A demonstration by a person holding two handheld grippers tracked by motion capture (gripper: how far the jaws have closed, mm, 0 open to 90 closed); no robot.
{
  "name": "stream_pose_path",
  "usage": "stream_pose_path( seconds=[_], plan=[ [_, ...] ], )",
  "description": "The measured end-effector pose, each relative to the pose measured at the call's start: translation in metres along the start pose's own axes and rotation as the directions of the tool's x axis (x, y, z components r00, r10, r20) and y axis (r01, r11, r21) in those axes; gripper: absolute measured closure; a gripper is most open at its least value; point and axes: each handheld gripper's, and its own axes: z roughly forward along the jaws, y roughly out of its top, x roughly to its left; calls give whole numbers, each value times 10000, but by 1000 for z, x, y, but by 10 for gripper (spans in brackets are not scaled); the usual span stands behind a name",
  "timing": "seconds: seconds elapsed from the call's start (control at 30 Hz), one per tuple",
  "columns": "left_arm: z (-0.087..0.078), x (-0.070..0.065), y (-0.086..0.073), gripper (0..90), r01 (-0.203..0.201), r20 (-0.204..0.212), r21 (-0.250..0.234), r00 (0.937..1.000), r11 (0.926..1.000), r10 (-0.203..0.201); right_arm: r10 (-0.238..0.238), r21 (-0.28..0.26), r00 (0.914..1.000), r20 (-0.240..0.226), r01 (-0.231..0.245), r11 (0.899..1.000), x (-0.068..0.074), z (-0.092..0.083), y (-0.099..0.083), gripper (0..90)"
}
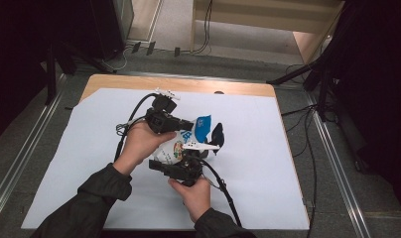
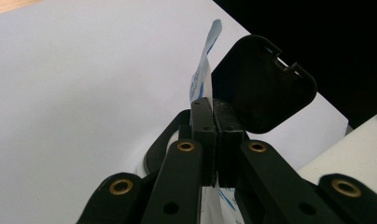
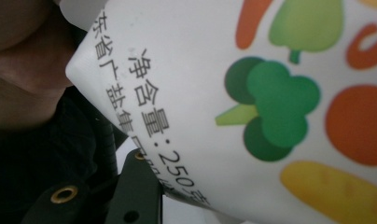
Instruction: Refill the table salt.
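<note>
- The bag [image 1: 186, 141], a white pouch with a blue top and printed vegetables, is held up just above the white sheet [image 1: 64, 163] near the middle of the table [image 1: 188, 83], between the two grippers
- Its long axis runs, in the high view, from the printed belly at lower left up to the blue top edge at upper right; that blue end [image 2: 203, 74] is thin and flat, standing edge-on in the left gripper view
- Left gripper [image 1: 181, 123]: sits at the bag's upper-left side, jaws fully closed and pinching the flat blue-and-white top seam [image 2: 210, 135]; the film rises straight up out of the clamped pads
- Right gripper [image 1: 188, 166]: lies just below the bag, on the person's side, jaws part-way closed; the right gripper view is close against the printed belly [image 3: 270, 116], with one jaw under its lower edge; whether the pads actually press on the bag I cannot tell
- A black hinged lid or clip [image 2: 266, 86] stands just beyond the bag's top, apparently the dark piece at the bag's right in the high view [image 1: 217, 134]
- Judgement: both hands are equally near, one at each end, so the coming move likely turns on pulling or steadying along that long axis, the left end being the firm grip
</note>
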Motion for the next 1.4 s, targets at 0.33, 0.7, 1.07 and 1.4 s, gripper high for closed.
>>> stream_pose_path(
  seconds=[0.33, 0.7, 1.07, 1.4],
  plan=[
    [0, -1, 2, 900, -45, -69, 89, 10000, 10000, 45, -74, 72, 10000, 13, 74, 9999, 1, 0, 2, 672],
    [-2, -2, 3, 900, -199, -153, 282, 9997, 9994, 203, -62, 95, 9999, -106, 63, 9999, 3, 2, 4, 666],
    [-3, 3, -5, 897, -316, 26, 118, 9995, 9994, 315, -477, 357, 9984, 304, 466, 9983, 1, 5, 0, 664],
    [-11, 9, -26, 892, -183, 399, -444, 9990, 9988, 200, -1396, 900, 9849, 1025, 1305, 9873, -2, 13, -11, 649]
  ],
)
